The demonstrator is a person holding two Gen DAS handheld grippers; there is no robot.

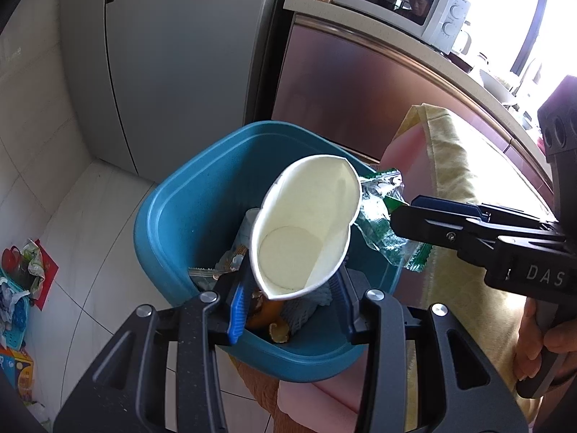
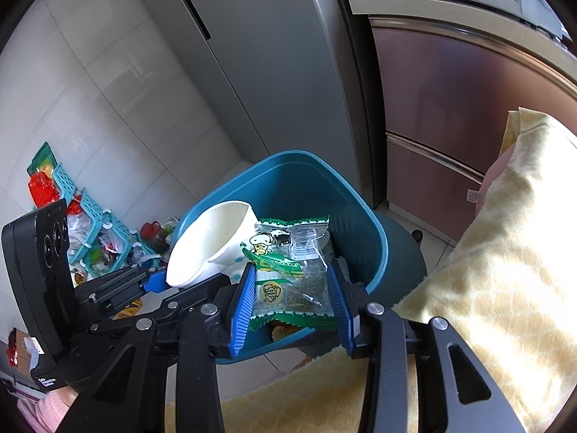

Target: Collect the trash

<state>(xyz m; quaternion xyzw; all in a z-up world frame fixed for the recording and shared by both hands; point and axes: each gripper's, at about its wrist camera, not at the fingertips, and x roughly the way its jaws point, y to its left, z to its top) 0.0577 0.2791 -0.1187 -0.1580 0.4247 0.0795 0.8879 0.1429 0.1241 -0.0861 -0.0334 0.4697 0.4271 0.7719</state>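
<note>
Above the teal bin [image 1: 169,223], the left claw [image 1: 292,299] is clenched on a white paper cup [image 1: 306,223], its blue pads pressing the cup's lower part from both sides so that the rim is squashed into a pointed oval. The cup tilts with its open mouth toward the camera, and its round bottom shows inside. Just beside it, over the bin's right edge, the right claw [image 2: 292,296] grasps a clear snack wrapper [image 2: 288,270] with green zigzag borders and a cartoon figure; the wrapper lies flat between the two blue pads. Seen from the right wrist, cup and wrapper touch or nearly touch above the bin's opening. Inside the bin lie a piece of orange peel [image 1: 267,315], white foam netting [image 1: 310,303] and other scraps. A yellow cloth [image 2: 505,252] over something pink lies to the right of the bin. Behind stand a grey refrigerator [image 1: 180,72] and a white microwave [image 1: 414,3] on the counter [image 1: 479,83]. On the tiled floor [image 1: 90,216] at left sit teal baskets [image 2: 86,216] with mixed clutter.
</note>
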